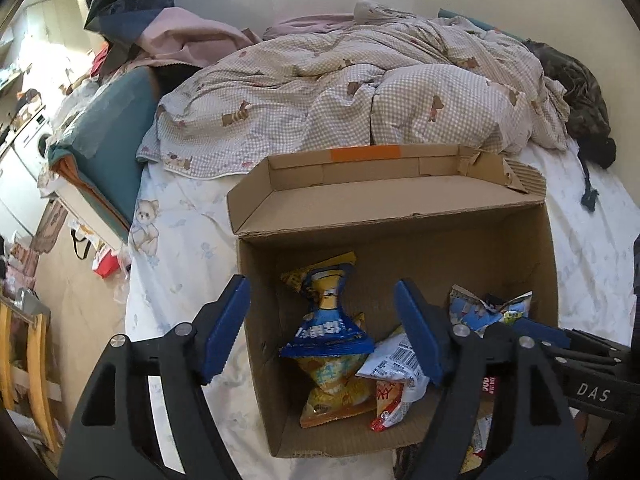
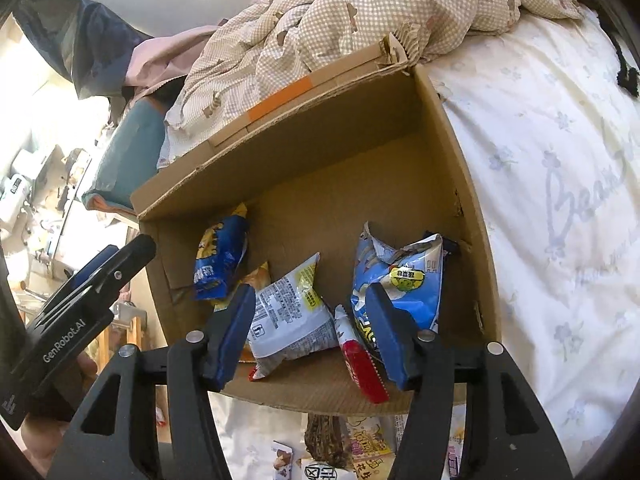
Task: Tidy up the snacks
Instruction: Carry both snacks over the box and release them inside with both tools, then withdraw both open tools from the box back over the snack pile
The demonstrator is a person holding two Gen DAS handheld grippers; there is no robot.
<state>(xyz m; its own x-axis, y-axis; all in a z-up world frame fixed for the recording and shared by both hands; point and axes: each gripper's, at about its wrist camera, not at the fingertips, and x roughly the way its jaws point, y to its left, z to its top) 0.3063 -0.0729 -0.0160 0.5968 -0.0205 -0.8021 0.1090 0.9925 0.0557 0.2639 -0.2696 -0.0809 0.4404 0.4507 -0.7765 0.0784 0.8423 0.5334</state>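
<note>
Daylight falls across a bed covered by a white sheet with pale blue flowers (image 1: pixel 188 240), and a rumpled beige checked duvet with bear prints (image 1: pixel 360 92) fills the upper half of the left wrist view. On the sheet at frame centre sits an open brown cardboard box (image 1: pixel 392 204), its flap with an orange tape strip folded back toward the duvet. Inside the box lie the snacks: a blue and yellow snack packet (image 1: pixel 326 320) at the left, a white packet with a barcode and printed text (image 2: pixel 288 312) in the middle, a light blue crumpled packet (image 2: pixel 400 276) at the right, and a red and white wrapper (image 2: pixel 360 364) near the front wall. More packets lie on the sheet below the box in the right wrist view, partly hidden. The left gripper (image 1: pixel 324 332) hangs over the left part of the box with its blue fingers (image 1: pixel 224 332) spread wide, nothing between them. The right gripper (image 2: pixel 312 332) sits over the front edge, fingers likewise apart and gripping nothing; the white packet lies beyond the gap, untouched.
</note>
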